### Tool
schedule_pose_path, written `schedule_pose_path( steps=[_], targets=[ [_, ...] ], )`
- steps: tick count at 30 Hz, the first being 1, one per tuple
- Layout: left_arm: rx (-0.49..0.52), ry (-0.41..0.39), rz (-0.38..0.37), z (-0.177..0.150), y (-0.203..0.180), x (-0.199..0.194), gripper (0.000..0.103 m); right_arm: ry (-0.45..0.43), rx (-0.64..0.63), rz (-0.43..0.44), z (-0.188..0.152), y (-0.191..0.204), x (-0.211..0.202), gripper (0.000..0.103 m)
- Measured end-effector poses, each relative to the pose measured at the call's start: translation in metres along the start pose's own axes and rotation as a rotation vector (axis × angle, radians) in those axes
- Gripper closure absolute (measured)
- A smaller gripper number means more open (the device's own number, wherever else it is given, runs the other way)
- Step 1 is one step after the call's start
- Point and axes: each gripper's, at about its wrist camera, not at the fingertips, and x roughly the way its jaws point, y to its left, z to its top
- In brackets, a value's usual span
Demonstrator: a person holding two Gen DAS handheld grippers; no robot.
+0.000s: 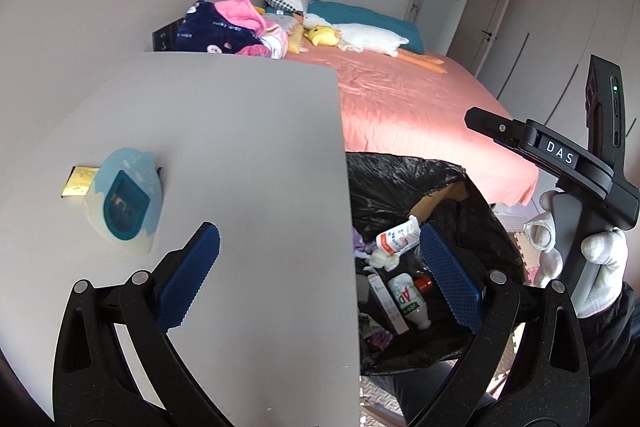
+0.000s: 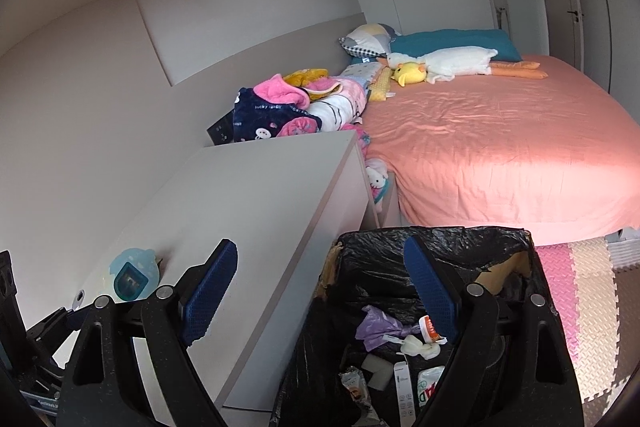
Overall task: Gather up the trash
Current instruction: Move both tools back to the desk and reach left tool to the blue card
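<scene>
The trash (image 2: pixel 400 341) is gathered inside a cardboard bin lined with a black bag (image 2: pixel 432 259), which stands on the floor just beside the front edge of a grey cabinet top (image 1: pixel 224 147). A white bottle with green lettering (image 1: pixel 408 301), a red-and-white pouch (image 1: pixel 396 237), a purple wrapper (image 2: pixel 378 323) and crumpled tissue (image 2: pixel 418 343) can be made out in it; the items deeper down are too shadowed to be named.

On the cabinet top, a pale blue clock-like gadget (image 1: pixel 126 201) is seen near the wall, with a gold packet (image 1: pixel 80 181) touching its left side. The rest of the surface towards the front edge lies bare.

The left gripper (image 1: pixel 320 279) is held spread wide, nothing between its blue pads, one pad over the cabinet and the other over the bin. The right gripper (image 2: pixel 332 297) is likewise spread and holds nothing, straddling the cabinet's edge and the bin's rim. A pink bed (image 2: pixel 500 139) lies beyond the bin.
</scene>
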Motion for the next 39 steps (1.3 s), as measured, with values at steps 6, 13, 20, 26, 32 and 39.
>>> schedule_pose_path(
  steps=[6,13,20,26,32,39],
  targets=[
    [-0.04,-0.003,0.047,-0.005,0.032,-0.003,0.006,0.022,-0.027,0.021,-0.004,0.022,0.013,0.018],
    [-0.081,0.007,0.088,-0.01,0.063,0.001,0.006,0.051,-0.056,0.037,-0.007,0.043,0.032,0.018],
    [-0.135,0.015,0.11,-0.01,0.095,0.013,0.006,0.076,-0.09,0.059,-0.01,0.064,0.05,0.018],
    [-0.159,0.034,0.121,-0.009,0.117,0.027,0.006,0.1,-0.109,0.071,-0.011,0.079,0.067,0.018],
    [-0.213,0.036,0.122,-0.009,0.138,0.039,0.006,0.122,-0.124,0.08,-0.013,0.091,0.083,0.018],
    [-0.233,0.037,0.11,-0.007,0.153,0.047,0.007,0.153,-0.137,0.102,-0.015,0.106,0.102,0.018]
  ],
)
